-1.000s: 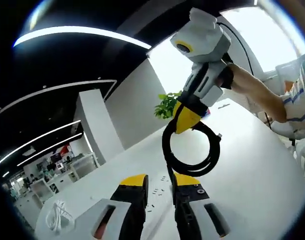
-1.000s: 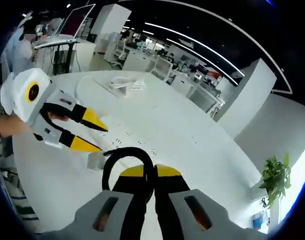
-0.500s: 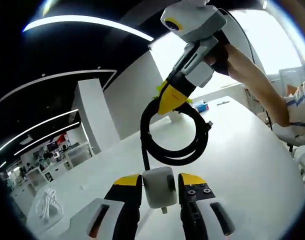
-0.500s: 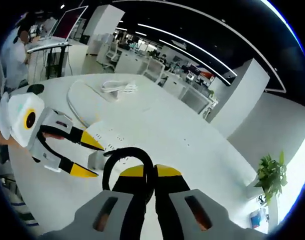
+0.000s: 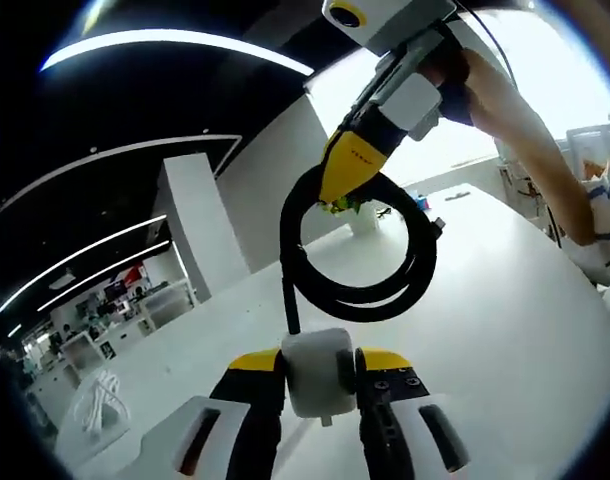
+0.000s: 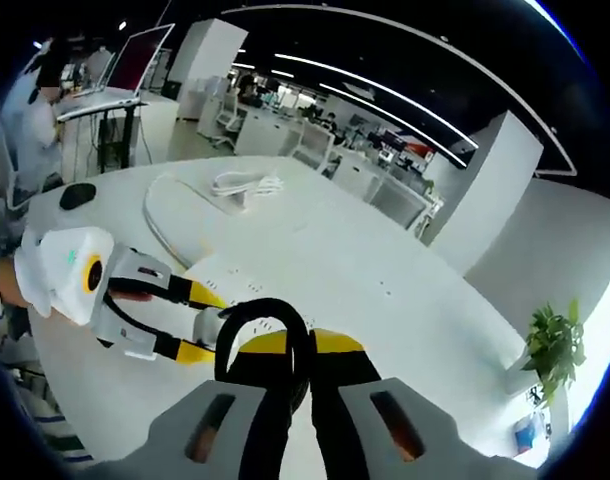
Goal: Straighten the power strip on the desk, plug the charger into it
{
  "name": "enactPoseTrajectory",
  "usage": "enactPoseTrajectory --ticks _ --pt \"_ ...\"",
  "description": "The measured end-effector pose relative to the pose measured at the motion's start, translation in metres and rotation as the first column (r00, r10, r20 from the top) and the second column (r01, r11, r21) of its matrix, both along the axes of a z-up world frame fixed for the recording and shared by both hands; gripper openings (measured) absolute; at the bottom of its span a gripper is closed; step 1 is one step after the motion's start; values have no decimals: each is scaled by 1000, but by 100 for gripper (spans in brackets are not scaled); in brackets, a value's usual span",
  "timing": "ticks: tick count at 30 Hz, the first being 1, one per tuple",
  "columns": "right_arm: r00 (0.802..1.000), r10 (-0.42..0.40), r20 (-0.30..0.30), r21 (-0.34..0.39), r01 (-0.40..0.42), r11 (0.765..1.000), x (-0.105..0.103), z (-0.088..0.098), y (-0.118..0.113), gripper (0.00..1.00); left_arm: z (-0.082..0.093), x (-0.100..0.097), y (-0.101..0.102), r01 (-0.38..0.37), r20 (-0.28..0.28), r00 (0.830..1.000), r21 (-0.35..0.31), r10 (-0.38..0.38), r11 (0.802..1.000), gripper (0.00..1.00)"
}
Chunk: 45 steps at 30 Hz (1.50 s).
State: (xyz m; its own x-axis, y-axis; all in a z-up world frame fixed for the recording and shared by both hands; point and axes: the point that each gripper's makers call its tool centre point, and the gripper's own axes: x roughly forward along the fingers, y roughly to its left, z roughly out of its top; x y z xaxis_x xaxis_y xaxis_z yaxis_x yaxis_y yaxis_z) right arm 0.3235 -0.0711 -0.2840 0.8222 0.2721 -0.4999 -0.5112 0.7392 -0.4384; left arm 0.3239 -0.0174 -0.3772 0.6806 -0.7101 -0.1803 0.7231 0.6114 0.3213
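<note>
Left gripper view: left gripper (image 5: 320,372) jaws clamped on a smooth white boxy charger (image 5: 319,371), held above the glossy white desk (image 5: 505,330). Its thick black rubbery cable (image 5: 357,245) loops in a round coil, pinched at top by the right gripper (image 5: 347,172). Right gripper view: right gripper (image 6: 289,345) jaws closed on the black cable (image 6: 260,320); left gripper (image 6: 207,325) grips the charger (image 6: 210,324) just over the long white power strip (image 6: 253,280) lying on the desk (image 6: 385,300). A coiled white cord (image 6: 245,184) lies farther back.

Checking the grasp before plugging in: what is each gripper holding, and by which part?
Left gripper clamps the white charger by its body; right gripper pinches its coiled black cable at the loop.
</note>
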Motion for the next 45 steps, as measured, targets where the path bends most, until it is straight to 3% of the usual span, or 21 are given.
enactPoseTrajectory --ticks 12,18,24,27,34,45 --pt "999 4 -45 95 1 995 -1 10 -11 4 7 7 -17 89 -12 996 -69 -90 994 26" --pt "998 -55 -32 55 57 997 3 11 -23 3 10 16 -32 152 0 988 -79 -152 985 26" --pt "992 -126 29 -2 126 992 12 21 -33 3 17 32 -47 201 -2 979 -90 -202 975 26" --pt "987 -153 43 -3 153 988 14 25 -37 3 20 34 -55 242 -32 968 -130 -248 962 26" --pt "979 -192 66 -45 195 980 26 29 -41 2 20 47 -64 280 -64 955 -130 -290 951 26" --pt "973 -223 52 -80 227 971 37 16 -45 2 4 60 -76 364 -154 912 -121 -380 923 26"
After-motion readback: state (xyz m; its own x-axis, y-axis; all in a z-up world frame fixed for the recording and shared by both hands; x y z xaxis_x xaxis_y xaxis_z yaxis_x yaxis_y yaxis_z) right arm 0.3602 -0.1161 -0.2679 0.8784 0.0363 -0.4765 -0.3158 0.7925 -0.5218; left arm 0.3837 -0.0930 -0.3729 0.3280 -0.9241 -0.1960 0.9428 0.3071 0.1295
